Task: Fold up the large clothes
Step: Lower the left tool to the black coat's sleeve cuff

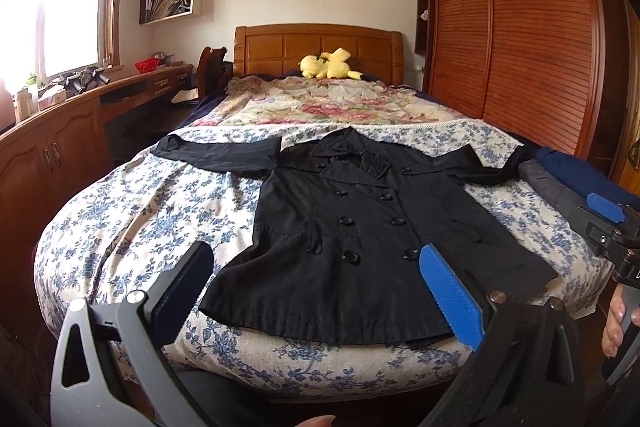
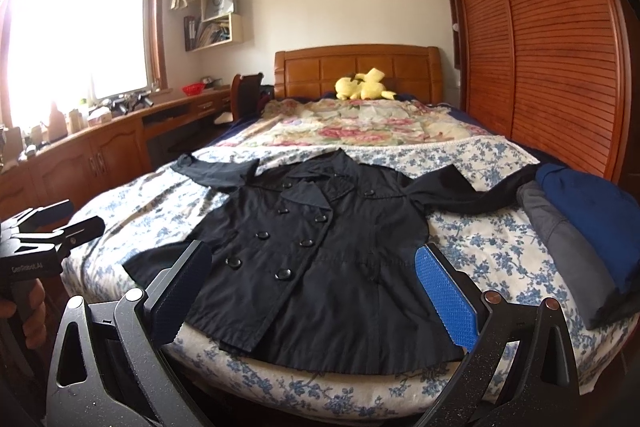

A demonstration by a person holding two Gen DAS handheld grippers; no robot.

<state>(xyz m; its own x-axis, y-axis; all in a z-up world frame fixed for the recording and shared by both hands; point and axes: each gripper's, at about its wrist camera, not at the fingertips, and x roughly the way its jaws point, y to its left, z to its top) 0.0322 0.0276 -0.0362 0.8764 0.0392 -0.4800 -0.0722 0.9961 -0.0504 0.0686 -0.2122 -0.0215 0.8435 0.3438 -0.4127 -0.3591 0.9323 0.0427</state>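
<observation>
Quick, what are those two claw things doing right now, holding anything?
Left gripper: open, holding nothing, above the black coat's hem.
Right gripper: open, holding nothing, also over the coat.

Folded clothes partly cut off

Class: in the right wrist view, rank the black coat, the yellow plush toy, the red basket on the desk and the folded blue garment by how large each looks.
1. black coat
2. folded blue garment, though nearness to the camera enlarges it
3. yellow plush toy
4. red basket
</observation>
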